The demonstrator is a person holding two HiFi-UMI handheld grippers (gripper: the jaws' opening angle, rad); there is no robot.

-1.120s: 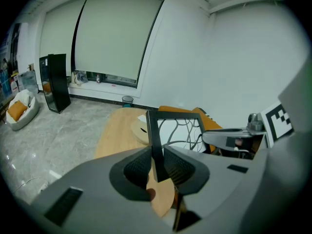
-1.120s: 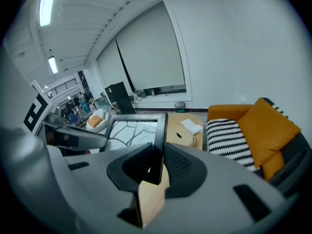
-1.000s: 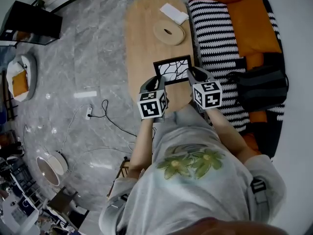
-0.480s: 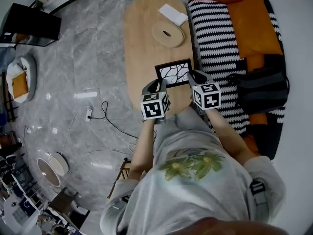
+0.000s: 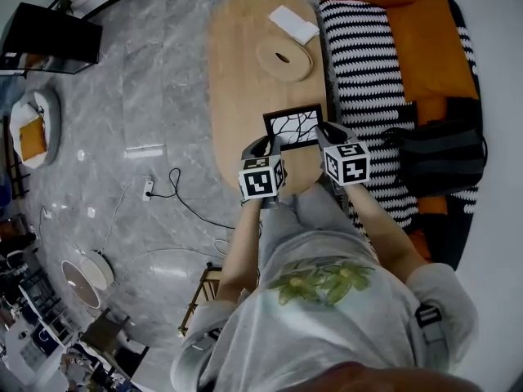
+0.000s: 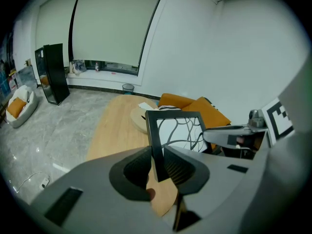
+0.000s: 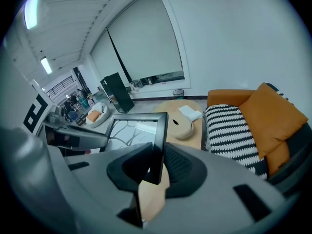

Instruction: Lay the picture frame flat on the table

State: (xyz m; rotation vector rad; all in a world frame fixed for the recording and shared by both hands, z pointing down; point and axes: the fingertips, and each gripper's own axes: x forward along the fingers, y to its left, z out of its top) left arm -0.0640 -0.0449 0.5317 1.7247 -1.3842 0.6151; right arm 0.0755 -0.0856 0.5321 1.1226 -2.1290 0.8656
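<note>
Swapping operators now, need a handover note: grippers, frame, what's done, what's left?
Left gripper: shut on the picture frame, left edge.
Right gripper: shut on its right edge.
Frame: over the near end of the wooden table, tilted, not flat; whether it touches the table is unclear.
Done: frame gripped on both sides.
Left: lower it flat onto the bare tabletop, then open both grippers.

Wooden table (image 5: 237, 80), round wooden disc (image 5: 283, 56), white packet (image 5: 294, 24)
</note>
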